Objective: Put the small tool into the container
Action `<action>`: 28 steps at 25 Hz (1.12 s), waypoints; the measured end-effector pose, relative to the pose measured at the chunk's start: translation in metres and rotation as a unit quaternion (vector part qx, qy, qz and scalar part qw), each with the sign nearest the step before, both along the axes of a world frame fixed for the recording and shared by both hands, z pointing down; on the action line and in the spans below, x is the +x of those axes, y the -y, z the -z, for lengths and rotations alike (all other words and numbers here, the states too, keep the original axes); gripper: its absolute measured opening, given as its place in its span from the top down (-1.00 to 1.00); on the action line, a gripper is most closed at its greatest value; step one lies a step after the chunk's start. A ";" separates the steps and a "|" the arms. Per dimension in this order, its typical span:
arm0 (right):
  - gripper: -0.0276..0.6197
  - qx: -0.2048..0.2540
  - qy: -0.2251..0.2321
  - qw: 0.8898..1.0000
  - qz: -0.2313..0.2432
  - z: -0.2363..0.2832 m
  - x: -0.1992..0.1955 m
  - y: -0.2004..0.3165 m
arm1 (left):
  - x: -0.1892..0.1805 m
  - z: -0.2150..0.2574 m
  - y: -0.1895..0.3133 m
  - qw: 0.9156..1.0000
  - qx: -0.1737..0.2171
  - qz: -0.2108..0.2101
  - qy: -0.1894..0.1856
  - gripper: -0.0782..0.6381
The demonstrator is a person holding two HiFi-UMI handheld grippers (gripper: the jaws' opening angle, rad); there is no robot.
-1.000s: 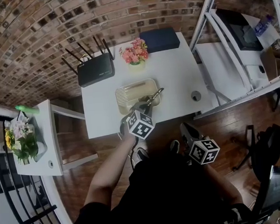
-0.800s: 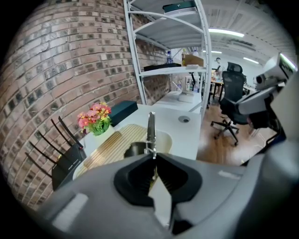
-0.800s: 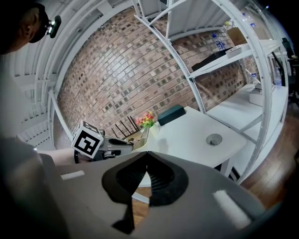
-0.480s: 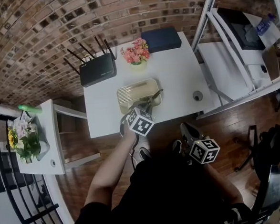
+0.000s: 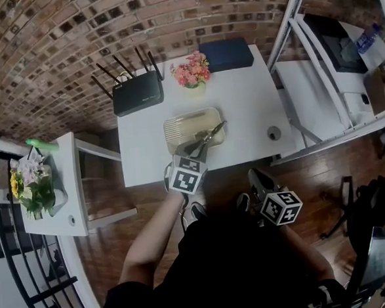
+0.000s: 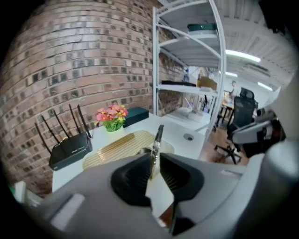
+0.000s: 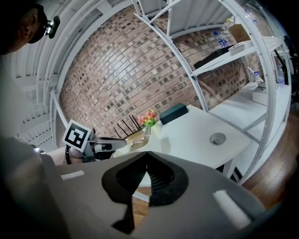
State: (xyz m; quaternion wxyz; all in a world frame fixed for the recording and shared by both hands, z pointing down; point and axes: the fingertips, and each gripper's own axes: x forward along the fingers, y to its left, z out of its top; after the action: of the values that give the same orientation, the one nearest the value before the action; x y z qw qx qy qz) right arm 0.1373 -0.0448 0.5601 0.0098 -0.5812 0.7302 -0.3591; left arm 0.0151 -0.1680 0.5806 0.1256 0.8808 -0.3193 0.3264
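The small metal tool (image 5: 209, 135) lies slanted over the near right corner of the beige ribbed container (image 5: 177, 123) on the white table (image 5: 248, 106). My left gripper (image 5: 195, 151) reaches in from the table's front edge. Its jaws are opening. In the left gripper view the tool (image 6: 158, 136) stands between the pads of my left gripper (image 6: 155, 158), close to the left pad, with a gap to the right pad. The container (image 6: 117, 148) lies just beyond. My right gripper (image 5: 266, 188) hangs off the table over the floor, and in its own view my right gripper (image 7: 146, 161) is shut on nothing.
A black router (image 5: 137, 93), a pot of pink flowers (image 5: 193, 71) and a dark blue box (image 5: 225, 54) line the table's far edge. A cable hole (image 5: 274, 133) is at the right front. White shelving (image 5: 331, 74) stands right, a side table (image 5: 70, 185) left.
The left gripper's marker cube has drawn back a little toward me and its jaws have parted. The tool stays over the container's corner. The right gripper has not moved.
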 end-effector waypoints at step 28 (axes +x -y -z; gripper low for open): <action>0.88 0.102 -0.085 0.977 0.169 0.050 -0.094 0.036 | -0.110 0.050 -0.113 0.945 -0.055 0.211 -0.243 0.77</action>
State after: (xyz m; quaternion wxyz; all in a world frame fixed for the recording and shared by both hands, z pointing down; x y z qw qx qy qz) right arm 0.0432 -0.0806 0.5100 -0.0541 -0.4737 0.8489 -0.2282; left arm -0.0945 -0.0555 0.5304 0.3138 0.8374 -0.4392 0.0855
